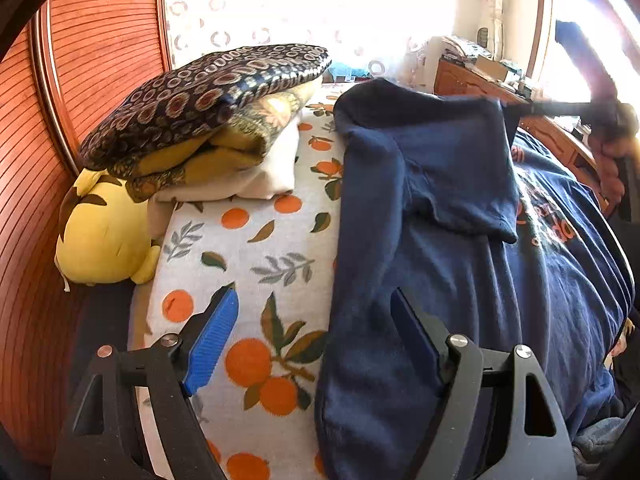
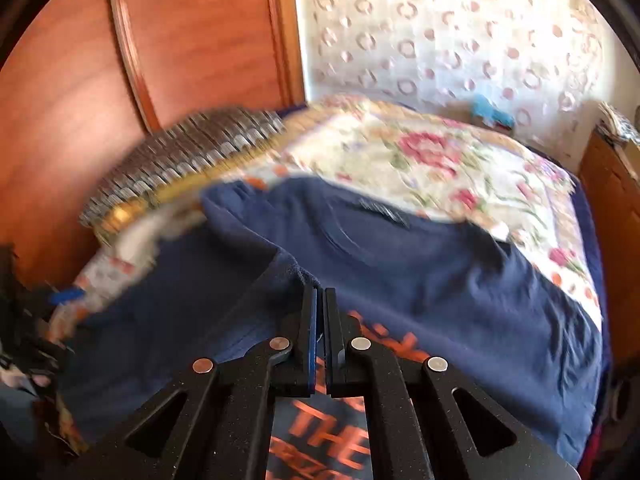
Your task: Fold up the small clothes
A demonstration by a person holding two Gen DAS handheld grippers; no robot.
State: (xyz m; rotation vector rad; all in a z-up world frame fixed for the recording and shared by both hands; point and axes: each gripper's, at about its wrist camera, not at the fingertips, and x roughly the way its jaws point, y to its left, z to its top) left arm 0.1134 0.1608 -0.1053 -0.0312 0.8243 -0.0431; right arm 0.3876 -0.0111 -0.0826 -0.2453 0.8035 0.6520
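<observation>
A dark blue shirt (image 1: 460,240) lies spread on a bed. The bed has a sheet with oranges and leaves (image 1: 256,248) on it. In the left wrist view the shirt fills the side from 1 o'clock down to 5 o'clock. One sleeve (image 1: 452,160) is folded over the top of the shirt, up at about 1 o'clock. Orange letters (image 1: 552,220) peek out on the shirt at 3 o'clock.

The left gripper (image 1: 316,332) sits low at 6 o'clock with its jaws wide apart and nothing between them. One blue pad (image 1: 212,344) is over the sheet. The other finger is over the near edge of the shirt.

At 10 o'clock there is a stack of folded blankets and pillows (image 1: 208,120). A yellow soft toy (image 1: 104,236) sits at 9 o'clock, beside a wooden wardrobe wall (image 1: 80,60).

In the right wrist view the picture is blurry. The right gripper (image 2: 320,300) is at 6 o'clock with its jaws pressed together. They pinch a fold of the blue shirt (image 2: 400,272) right at the tips. The cloth rises into a small peak there. Orange letters (image 2: 332,432) show under the gripper. A flowered cover (image 2: 432,160) lies past the shirt at 1 o'clock. A white curtain with rings (image 2: 440,32) hangs at 12 o'clock.
</observation>
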